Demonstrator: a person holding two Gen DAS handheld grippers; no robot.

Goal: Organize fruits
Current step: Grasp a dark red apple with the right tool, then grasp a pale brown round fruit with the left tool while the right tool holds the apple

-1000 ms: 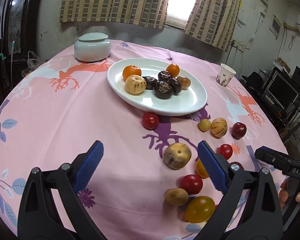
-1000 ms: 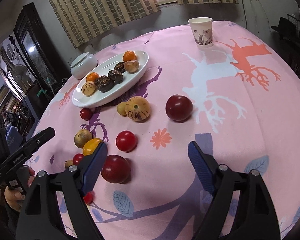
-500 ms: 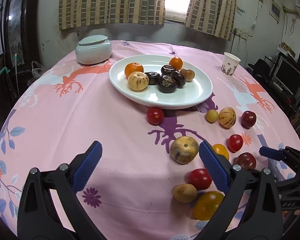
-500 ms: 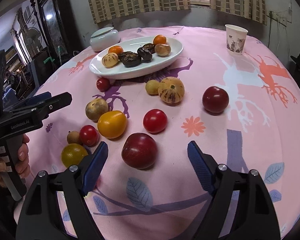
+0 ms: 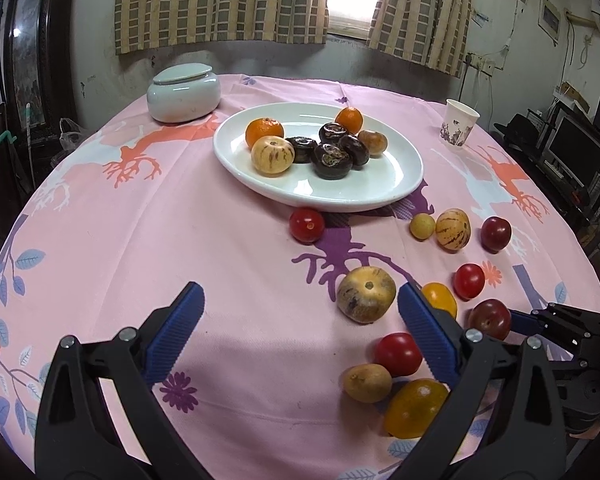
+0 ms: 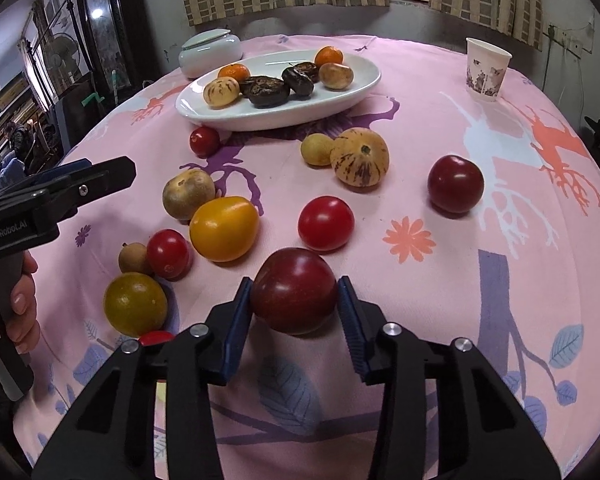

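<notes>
Two claws are in view. Right claw [image 6: 295, 295] has just been closing its jaws, and its blue pads now press both sides of a dark red plum [image 6: 294, 290] that sits on the pink cloth of the bench [image 6: 440, 308]. Just ahead of that claw lies a red tomato [image 6: 326, 222], with a yellow tomato [image 6: 224, 228] ahead and to its left, touching a tan round fruit [image 6: 188, 194] beyond it. Further ahead rest a striped pepino melon [image 6: 360, 157] and a small yellowish fruit [image 6: 317, 149], side by side and touching. Ahead to the right, well apart, sits a second dark plum [image 6: 455, 184]. Close to the claw's left lie a greenish-yellow tomato [image 6: 135, 303], a small red tomato [image 6: 169, 253] and a small brown fruit [image 6: 134, 258], bunched together. Far ahead stands the white oval plate [image 6: 352, 92], carrying oranges, dark fruits and another striped melon; a red tomato [image 6: 205, 141] lies just beside its near rim.

Left claw [image 5: 300, 320] stands wide with nothing between its pads, over bare cloth; the tan fruit lies just inside its right finger. A hand [image 6: 22, 304] grips its handle. Far off sit a lidded ceramic jar [image 5: 184, 93] and a paper cup [image 5: 460, 123]
</notes>
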